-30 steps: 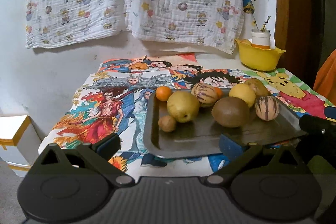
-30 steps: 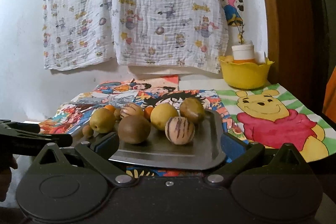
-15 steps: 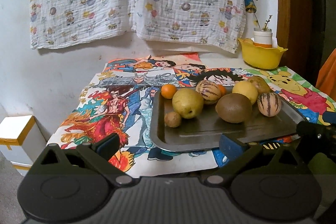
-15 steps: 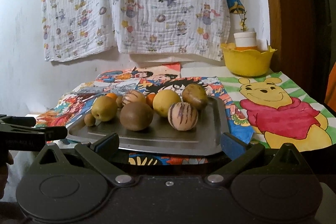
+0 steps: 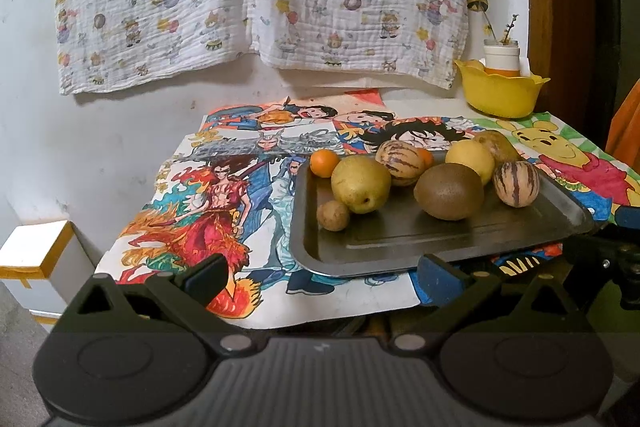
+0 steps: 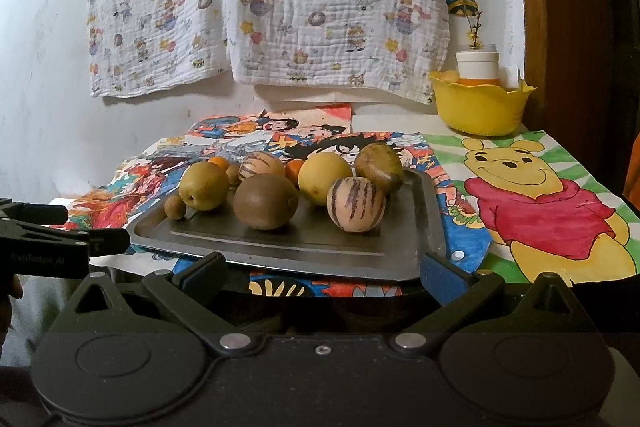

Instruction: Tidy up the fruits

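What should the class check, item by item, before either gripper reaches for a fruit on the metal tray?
1. Left gripper open and empty: ok.
2. Right gripper open and empty: ok.
3. All fruit sits on the metal tray: ok.
4. Striped fruit at the near right, free to approach: ok.
5. Brown kiwi clear of its neighbours: cannot tell.
6. Room in the yellow bowl, which holds a jar: cannot tell.

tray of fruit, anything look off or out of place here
Nothing spilled or damaged. One oddity: the metal tray overhangs the table's front edge rather than sitting fully on it. The fruits, such as the kiwi, sit in a loose unsorted cluster on it.
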{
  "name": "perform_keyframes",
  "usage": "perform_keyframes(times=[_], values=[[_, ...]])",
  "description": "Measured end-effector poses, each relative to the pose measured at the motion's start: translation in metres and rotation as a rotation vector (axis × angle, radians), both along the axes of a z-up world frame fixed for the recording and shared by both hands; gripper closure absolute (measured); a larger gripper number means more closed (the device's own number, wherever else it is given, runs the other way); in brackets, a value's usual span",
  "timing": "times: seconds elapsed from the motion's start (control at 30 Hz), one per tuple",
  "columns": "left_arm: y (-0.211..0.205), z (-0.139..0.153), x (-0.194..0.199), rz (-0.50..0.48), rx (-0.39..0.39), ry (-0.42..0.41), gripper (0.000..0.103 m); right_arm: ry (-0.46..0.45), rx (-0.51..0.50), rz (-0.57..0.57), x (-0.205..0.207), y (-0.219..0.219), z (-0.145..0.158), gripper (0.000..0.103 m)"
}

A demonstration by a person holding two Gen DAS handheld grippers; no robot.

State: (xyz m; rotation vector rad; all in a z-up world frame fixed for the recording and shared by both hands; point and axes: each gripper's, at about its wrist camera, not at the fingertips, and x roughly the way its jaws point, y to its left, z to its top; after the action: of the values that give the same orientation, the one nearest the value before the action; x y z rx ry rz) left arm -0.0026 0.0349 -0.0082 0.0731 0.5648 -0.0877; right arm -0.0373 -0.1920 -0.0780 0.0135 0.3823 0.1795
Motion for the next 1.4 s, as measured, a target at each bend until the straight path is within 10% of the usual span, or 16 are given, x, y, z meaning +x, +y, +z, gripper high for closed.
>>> perform_keyframes(times=[1.4], values=[[0.002,-0.0019,0.0002,0.002,-0.001,0.01,0.001,0.014,-0.001,-0.003,0.0018,-0.0023,-0.0052,0.001]])
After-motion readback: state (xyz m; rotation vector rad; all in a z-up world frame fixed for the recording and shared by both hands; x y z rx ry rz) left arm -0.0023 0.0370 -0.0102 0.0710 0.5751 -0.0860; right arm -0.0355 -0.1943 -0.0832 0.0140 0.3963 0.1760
